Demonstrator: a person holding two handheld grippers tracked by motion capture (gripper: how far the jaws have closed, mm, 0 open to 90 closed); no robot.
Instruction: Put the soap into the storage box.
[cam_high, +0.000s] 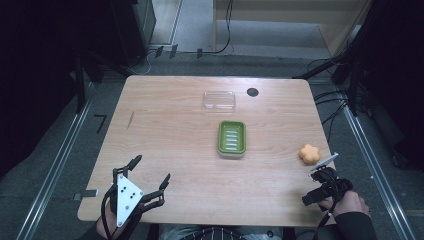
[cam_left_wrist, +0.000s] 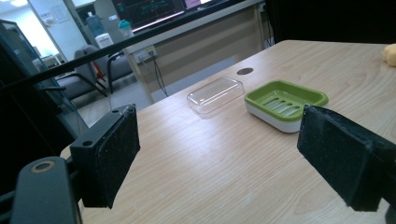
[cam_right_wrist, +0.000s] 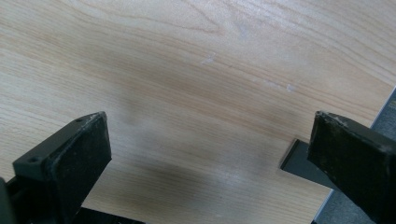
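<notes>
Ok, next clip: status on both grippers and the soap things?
Left gripper open, empty, near table corner. Right gripper open, empty, just short of orange flower-shaped soap. Green slotted soap dish mid-table, clear plastic lid behind it. Nothing in between.

A light wooden table (cam_high: 170, 150) stands on grey floor, with a small dark round cap (cam_high: 252, 92) set near its far edge and a thin dark streak (cam_high: 131, 119) toward its left side. Black cables (cam_high: 327, 107) trail across the floor at the right. Metal rails (cam_high: 55, 165) run along both sides. Grey chairs (cam_left_wrist: 93, 74) stand beyond the table.
</notes>
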